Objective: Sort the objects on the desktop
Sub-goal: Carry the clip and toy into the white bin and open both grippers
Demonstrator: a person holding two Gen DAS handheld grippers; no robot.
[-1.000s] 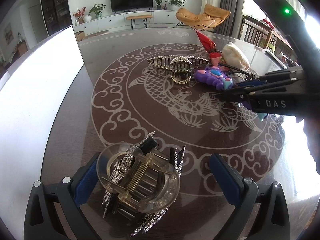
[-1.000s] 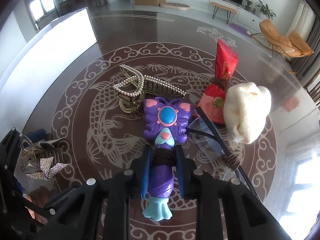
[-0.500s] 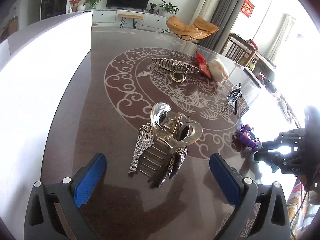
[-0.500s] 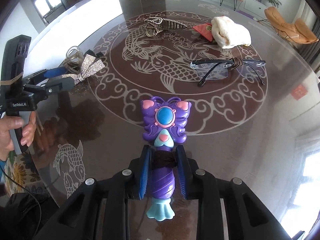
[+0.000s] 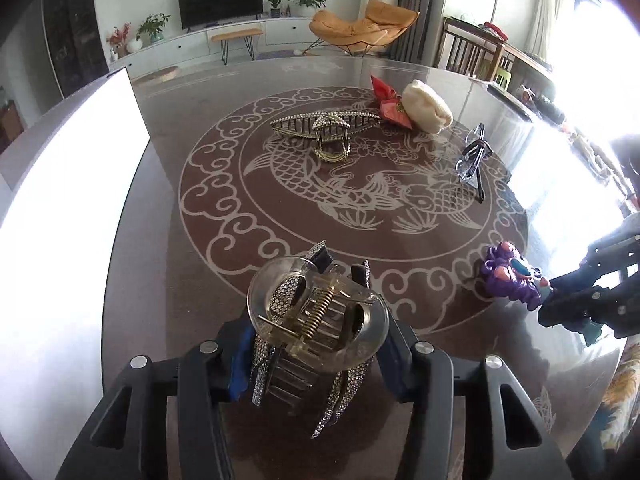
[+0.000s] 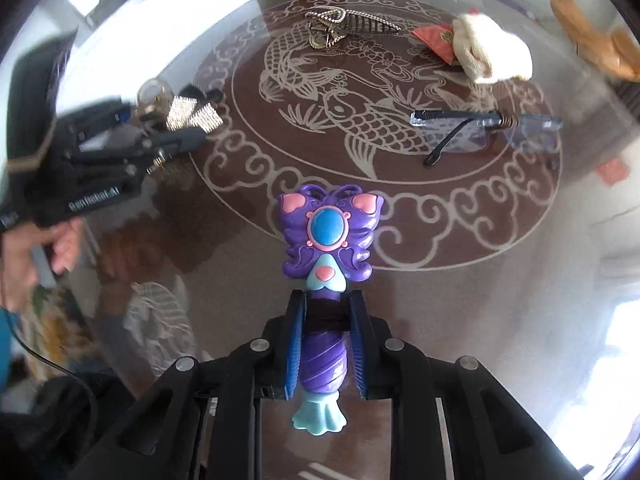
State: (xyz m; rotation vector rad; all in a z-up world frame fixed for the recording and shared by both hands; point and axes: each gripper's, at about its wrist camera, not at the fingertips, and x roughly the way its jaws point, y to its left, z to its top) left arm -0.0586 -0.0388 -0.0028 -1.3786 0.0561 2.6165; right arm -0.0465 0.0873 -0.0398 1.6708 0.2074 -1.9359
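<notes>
My left gripper (image 5: 316, 344) is shut on a clear hair claw with rhinestone strips (image 5: 316, 320), low over the near part of the round glass table (image 5: 168, 264). In the right wrist view it is the blurred black gripper (image 6: 176, 136) at the left. My right gripper (image 6: 324, 344) is shut on the handle of a purple butterfly toy (image 6: 328, 236), close above the table's near edge. In the left wrist view that toy (image 5: 510, 276) and right gripper (image 5: 560, 296) are at the right.
On the fish pattern lie a gold pearl hair claw (image 5: 326, 132), a red pouch (image 5: 390, 106), a cream knitted bundle (image 5: 426, 108) and glasses (image 6: 484, 130). A white board (image 5: 60, 184) stands along the table's left side. Chairs stand beyond the far edge.
My left gripper was open with the clear claw lying ahead; now it is shut on the claw. My right gripper has carried the purple toy back toward the table's near edge.
</notes>
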